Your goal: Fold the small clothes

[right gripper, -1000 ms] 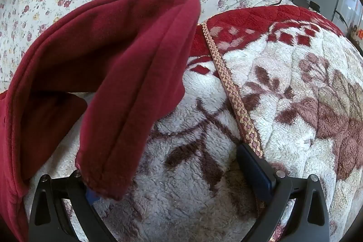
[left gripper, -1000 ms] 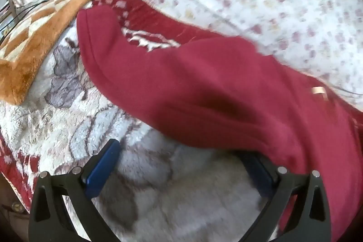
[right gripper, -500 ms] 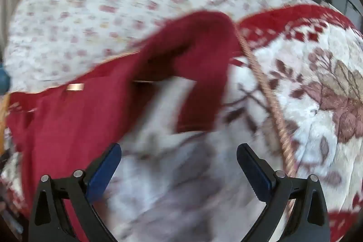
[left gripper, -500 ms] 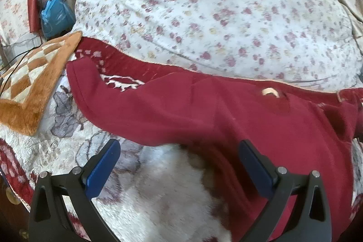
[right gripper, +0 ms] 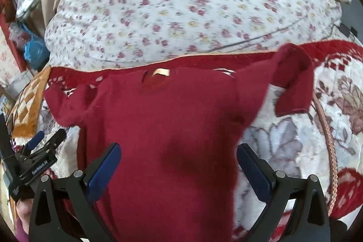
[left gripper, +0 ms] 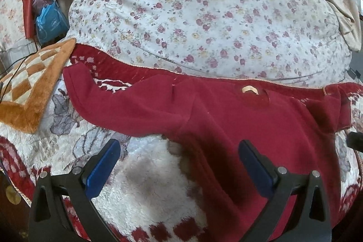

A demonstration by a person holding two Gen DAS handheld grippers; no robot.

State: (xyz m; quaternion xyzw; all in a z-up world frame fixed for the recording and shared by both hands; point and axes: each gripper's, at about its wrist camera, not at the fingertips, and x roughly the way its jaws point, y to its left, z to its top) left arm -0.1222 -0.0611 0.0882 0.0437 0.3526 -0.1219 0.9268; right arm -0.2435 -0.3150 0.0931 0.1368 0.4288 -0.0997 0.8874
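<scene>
A dark red long-sleeved top [right gripper: 168,128] lies spread flat on a fluffy flowered blanket [right gripper: 283,142], collar with a tan label [right gripper: 161,72] at the far side. Its left sleeve [left gripper: 127,106] stretches out to the left. Its right sleeve [right gripper: 292,81] is doubled over at the cuff. My left gripper [left gripper: 179,155] is open and empty above the top's left edge and the blanket [left gripper: 147,185]. It also shows in the right wrist view [right gripper: 45,140]. My right gripper [right gripper: 179,160] is open and empty above the top's body [left gripper: 261,128].
A big flowered white quilt [left gripper: 215,15] is heaped behind the top. An orange checked rug [left gripper: 29,87] lies at the left. Blue bags [left gripper: 50,19] and clutter stand at the far left. A braided blanket edge [right gripper: 326,133] runs down the right.
Both grippers let go of the sleeves and drew back toward me. The sleeves, held up before, now lie out on the blanket, and the whole top has come into view.
</scene>
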